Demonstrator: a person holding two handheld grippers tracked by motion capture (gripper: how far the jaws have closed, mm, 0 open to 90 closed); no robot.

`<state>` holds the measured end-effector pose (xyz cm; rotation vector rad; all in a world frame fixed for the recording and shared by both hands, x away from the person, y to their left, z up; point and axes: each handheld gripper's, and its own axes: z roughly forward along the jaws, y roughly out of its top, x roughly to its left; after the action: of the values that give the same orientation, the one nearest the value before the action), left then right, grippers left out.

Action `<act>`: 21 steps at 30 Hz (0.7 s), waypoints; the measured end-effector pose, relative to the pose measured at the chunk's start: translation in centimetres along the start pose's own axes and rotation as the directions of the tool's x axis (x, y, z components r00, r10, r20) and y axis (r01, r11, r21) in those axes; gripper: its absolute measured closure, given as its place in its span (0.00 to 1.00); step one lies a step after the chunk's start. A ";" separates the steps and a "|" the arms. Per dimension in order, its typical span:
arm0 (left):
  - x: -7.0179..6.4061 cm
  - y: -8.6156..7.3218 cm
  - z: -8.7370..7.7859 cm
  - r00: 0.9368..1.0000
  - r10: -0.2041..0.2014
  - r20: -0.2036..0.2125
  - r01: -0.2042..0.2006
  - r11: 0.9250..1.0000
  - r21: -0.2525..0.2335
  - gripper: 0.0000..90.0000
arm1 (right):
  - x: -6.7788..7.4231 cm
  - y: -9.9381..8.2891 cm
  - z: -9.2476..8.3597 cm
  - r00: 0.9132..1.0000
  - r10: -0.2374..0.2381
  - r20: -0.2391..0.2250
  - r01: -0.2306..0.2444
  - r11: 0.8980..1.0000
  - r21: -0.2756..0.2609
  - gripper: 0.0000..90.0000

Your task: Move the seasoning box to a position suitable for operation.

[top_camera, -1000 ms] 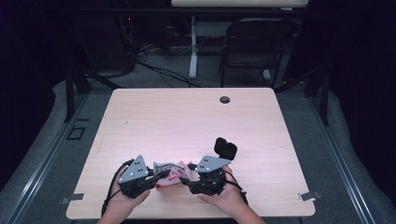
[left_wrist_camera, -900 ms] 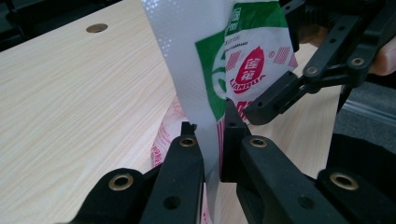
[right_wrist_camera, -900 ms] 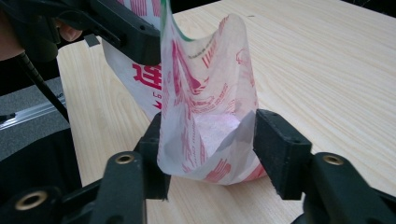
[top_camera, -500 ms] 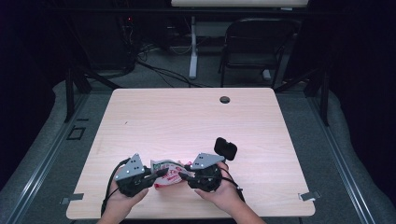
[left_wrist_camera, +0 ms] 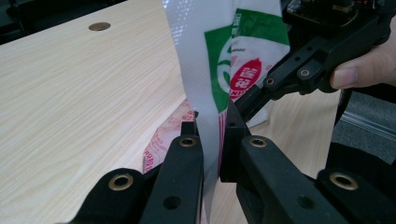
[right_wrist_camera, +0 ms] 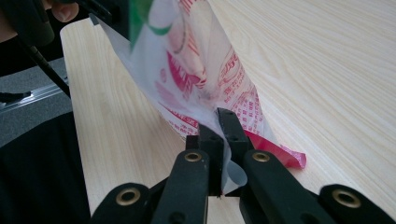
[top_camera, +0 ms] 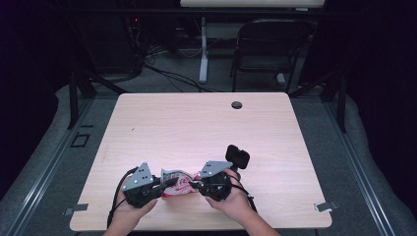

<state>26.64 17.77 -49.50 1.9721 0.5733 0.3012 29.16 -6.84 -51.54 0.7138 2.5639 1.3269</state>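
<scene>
Both grippers' fingers pinched the plastic bag [top_camera: 178, 183] at lower centre: left gripper [top_camera: 166, 185], right gripper [top_camera: 193, 185] just closed; grasp done, pulling open remained.

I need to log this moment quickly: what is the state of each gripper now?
Left gripper: closed on the plastic bag.
Right gripper: jaws have just been closing; now closed on the same plastic bag, at its other end.
</scene>
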 end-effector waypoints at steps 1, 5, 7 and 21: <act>0.0 0.0 0.0 1.000 0.000 0.000 0.000 1.000 0.000 1.00 | 0.0 0.0 0.0 1.000 0.000 0.000 0.000 1.000 0.000 1.00; 0.1 0.0 -0.1 1.000 0.002 -0.003 -0.002 1.000 0.000 0.99 | -0.1 0.1 0.1 1.000 0.010 -0.011 -0.010 1.000 -0.002 1.00; 0.0 0.0 -0.1 1.000 0.004 -0.005 -0.004 1.000 -0.002 0.99 | -0.1 0.1 0.1 1.000 0.008 -0.008 -0.008 1.000 -0.004 1.00; 0.2 -0.1 -0.1 1.000 -0.001 -0.008 0.001 1.000 0.012 0.85 | 0.0 0.0 -0.3 1.000 -0.014 0.019 0.015 0.999 -0.046 1.00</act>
<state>26.76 17.94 -49.53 1.9830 0.5828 0.3061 29.02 -7.03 -51.31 0.6951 2.5104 1.3642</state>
